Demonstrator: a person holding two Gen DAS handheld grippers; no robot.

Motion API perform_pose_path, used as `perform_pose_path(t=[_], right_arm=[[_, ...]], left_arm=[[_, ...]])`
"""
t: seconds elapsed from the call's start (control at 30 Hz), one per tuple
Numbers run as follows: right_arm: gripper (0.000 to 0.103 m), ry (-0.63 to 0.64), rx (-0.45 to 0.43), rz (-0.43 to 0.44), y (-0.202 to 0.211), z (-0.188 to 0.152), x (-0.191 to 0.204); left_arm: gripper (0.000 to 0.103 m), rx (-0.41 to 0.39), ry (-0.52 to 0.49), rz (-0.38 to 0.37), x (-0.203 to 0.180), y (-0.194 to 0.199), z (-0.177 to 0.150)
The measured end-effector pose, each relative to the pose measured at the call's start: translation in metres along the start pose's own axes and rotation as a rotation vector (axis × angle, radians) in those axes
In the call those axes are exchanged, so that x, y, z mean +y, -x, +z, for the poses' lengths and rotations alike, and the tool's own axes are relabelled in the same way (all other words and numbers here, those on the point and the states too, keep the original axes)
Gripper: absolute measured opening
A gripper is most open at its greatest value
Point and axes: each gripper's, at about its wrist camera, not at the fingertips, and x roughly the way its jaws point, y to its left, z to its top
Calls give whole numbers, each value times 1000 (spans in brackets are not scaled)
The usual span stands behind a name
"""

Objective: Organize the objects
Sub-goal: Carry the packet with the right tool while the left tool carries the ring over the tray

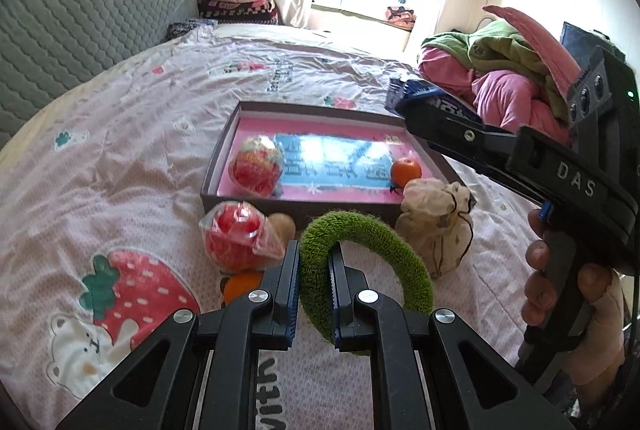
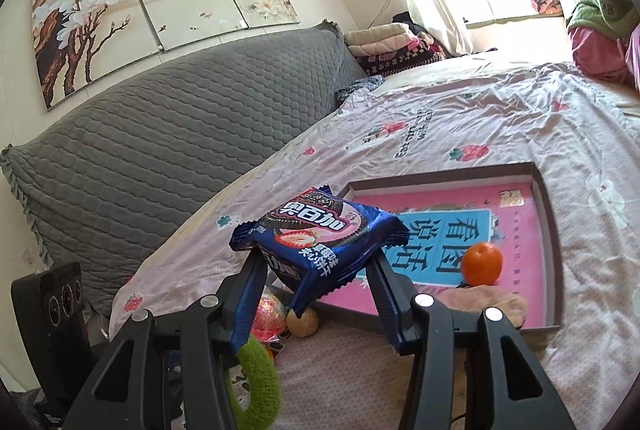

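Note:
My left gripper (image 1: 314,266) is shut on a green fuzzy ring (image 1: 384,250), held just above the bed in front of the shallow box (image 1: 224,150). The ring also shows in the right wrist view (image 2: 260,386). My right gripper (image 2: 316,270) is shut on a blue cookie packet (image 2: 316,238) and holds it in the air over the box's (image 2: 548,230) near left corner. In the left wrist view the packet (image 1: 424,96) shows above the box's far right corner. The box holds a wrapped red ball (image 1: 256,166) and an orange (image 1: 406,170).
In front of the box lie another wrapped red ball (image 1: 234,238), a beige drawstring pouch (image 1: 436,226), a brown round fruit (image 1: 282,224) and an orange (image 1: 240,286). A grey headboard cushion (image 2: 160,150) lines the left. Piled clothes (image 1: 500,70) sit at the right.

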Motion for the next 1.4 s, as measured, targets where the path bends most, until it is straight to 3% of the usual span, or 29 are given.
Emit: perform_pose_path(t=[0.23,0.97,1.4], right_arm=[[51,45,-22,-61,12,7,1],[52,65,-84,-112,41,27,-10],[52,75,-96,-155,48,37,-21]], left_arm=[[12,-17,-12,9,-7,-1,17],[12,-100,-77,40,-23,8,81],[12,-99,-100,22,-35,-8,92]])
